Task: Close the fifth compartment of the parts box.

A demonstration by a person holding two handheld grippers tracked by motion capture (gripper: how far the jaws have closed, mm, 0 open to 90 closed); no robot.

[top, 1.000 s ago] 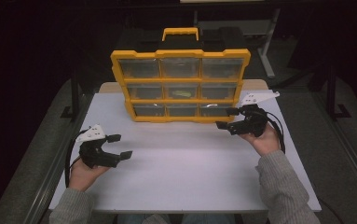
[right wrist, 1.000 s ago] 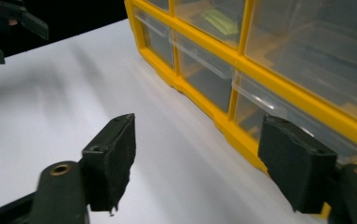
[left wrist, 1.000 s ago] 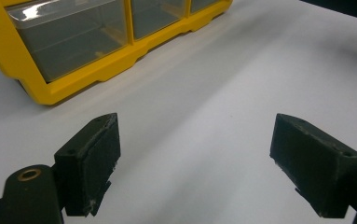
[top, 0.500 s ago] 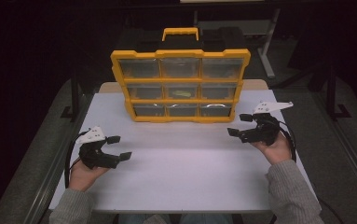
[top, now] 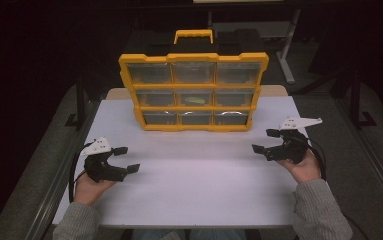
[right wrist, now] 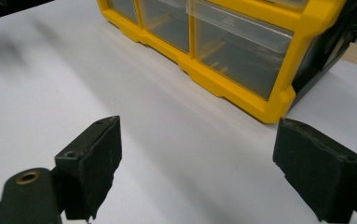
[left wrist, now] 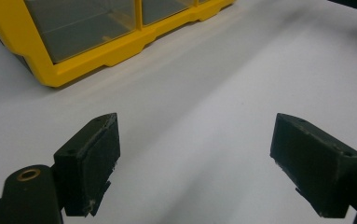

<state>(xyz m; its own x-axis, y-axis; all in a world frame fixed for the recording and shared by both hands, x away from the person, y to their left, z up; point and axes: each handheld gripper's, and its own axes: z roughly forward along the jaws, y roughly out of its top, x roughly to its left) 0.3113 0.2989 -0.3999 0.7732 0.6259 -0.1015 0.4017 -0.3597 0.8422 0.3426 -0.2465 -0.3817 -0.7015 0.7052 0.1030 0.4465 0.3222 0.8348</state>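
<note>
We have the yellow parts box (top: 194,92) standing upright at the far edge of the table (top: 194,195), its handle on top and its nine clear drawers all pushed in flush. Nothing lies out on the table, so we judge that whatever work belongs to this box is either wrapped up or not begun; no drawer is being handled now.

Our left gripper (top: 124,159) rests near the left edge, jaws wide with nothing between them. Our right gripper (top: 268,142) sits near the right edge, well apart from the box; its jaws have just been opening and now stand wide, with only bare table between them.

The high view gives us the whole box, and a pale greenish item in the middle drawer (top: 194,98). The left gripper view brings the lower left corner of the box (left wrist: 50,77) close, and the right gripper view the lower right corner (right wrist: 274,109), where we see the dividers inside the bottom drawers, which look empty.
</note>
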